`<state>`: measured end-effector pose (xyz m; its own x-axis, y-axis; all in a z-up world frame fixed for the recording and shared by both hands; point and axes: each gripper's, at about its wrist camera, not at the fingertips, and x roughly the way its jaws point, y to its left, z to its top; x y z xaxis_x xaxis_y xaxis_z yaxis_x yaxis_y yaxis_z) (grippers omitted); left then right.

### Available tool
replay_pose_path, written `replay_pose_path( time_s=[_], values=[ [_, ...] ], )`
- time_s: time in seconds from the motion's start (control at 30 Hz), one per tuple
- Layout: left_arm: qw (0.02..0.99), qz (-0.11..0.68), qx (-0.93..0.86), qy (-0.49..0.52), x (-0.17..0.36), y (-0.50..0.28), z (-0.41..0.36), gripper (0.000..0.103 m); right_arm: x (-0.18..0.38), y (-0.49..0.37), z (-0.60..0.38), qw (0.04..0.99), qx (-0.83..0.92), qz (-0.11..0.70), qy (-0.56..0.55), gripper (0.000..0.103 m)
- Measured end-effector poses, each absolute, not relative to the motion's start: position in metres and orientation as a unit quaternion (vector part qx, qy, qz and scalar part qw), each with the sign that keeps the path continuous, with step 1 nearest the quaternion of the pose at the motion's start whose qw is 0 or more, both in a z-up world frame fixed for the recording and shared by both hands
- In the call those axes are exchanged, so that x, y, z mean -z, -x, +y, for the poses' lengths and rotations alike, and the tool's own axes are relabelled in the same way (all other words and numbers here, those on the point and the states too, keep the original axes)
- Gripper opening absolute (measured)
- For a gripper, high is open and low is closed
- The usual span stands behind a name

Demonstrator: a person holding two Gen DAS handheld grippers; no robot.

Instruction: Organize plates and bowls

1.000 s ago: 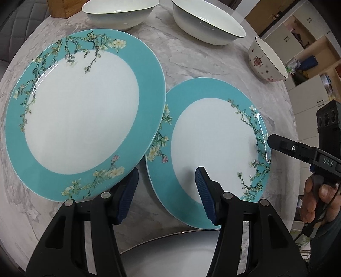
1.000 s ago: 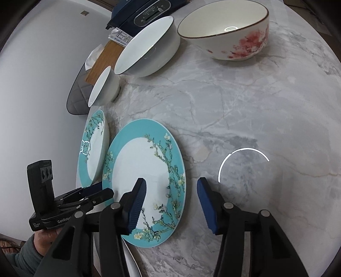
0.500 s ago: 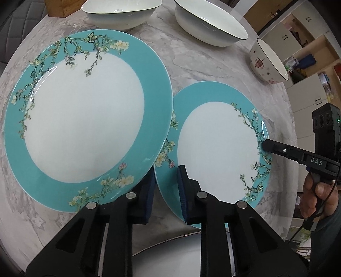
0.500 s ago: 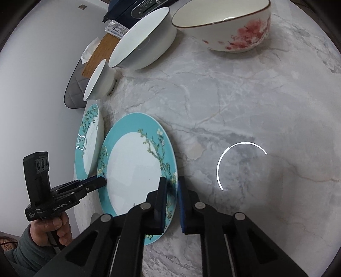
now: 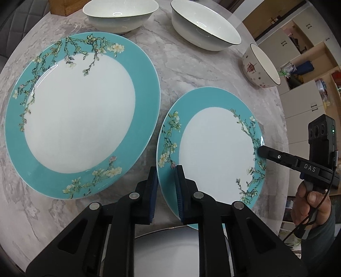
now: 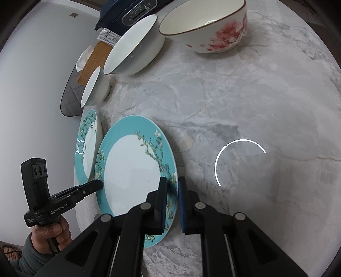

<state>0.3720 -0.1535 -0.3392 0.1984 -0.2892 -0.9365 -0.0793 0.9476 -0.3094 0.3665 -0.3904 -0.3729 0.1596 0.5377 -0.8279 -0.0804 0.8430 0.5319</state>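
Both grippers now clamp small plate (image 5: 215,157) | left gripper (image 5: 166,187), right gripper (image 6: 171,204) | earlier spread

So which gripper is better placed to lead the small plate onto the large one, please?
Left, narrowly: left gripper and right gripper both clamp the small plate, but the left holds the rim beside the large plate.

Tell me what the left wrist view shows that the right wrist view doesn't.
Only the left wrist view: the larger teal plate face-on, and shelving beyond the table. Only the right wrist view: the pink-blossom bowl from its side, a dark appliance, a ring-shaped light reflection. Both: the smaller teal plate, clamped at opposite rims by the left hand-held gripper and right hand-held gripper.
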Motion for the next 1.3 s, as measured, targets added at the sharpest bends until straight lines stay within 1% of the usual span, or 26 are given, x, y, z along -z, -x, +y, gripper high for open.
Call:
replay_pose_path(
  time_s=[0.27,0.43,0.63,0.93,1.1,1.3],
  values=[
    [0.769,0.617,0.074,0.147,0.307,-0.349,-0.153,0.014,0.346,-0.347,-0.391,0.747,-0.217,0.598,-0.191,0.012],
    [0.771,0.613,0.08,0.153,0.292,-0.318,-0.142,0.014,0.33,-0.32,-0.381,0.751,-0.223,0.593,-0.187,0.012],
    [0.772,0.611,0.096,0.146,0.282,-0.269,-0.123,0.014,0.323,-0.277,-0.362,0.755,-0.205,0.595,-0.184,0.012],
    [0.757,0.627,0.108,0.146,0.3,-0.197,-0.08,0.014,0.338,-0.207,-0.329,0.744,-0.178,0.615,-0.191,0.012],
    [0.752,0.635,0.111,0.14,0.318,-0.18,-0.064,0.014,0.351,-0.185,-0.316,0.741,-0.164,0.622,-0.191,0.012],
    [0.757,0.633,0.118,0.111,0.331,-0.173,-0.068,0.014,0.367,-0.172,-0.317,0.742,-0.141,0.626,-0.193,0.013]
  ],
)
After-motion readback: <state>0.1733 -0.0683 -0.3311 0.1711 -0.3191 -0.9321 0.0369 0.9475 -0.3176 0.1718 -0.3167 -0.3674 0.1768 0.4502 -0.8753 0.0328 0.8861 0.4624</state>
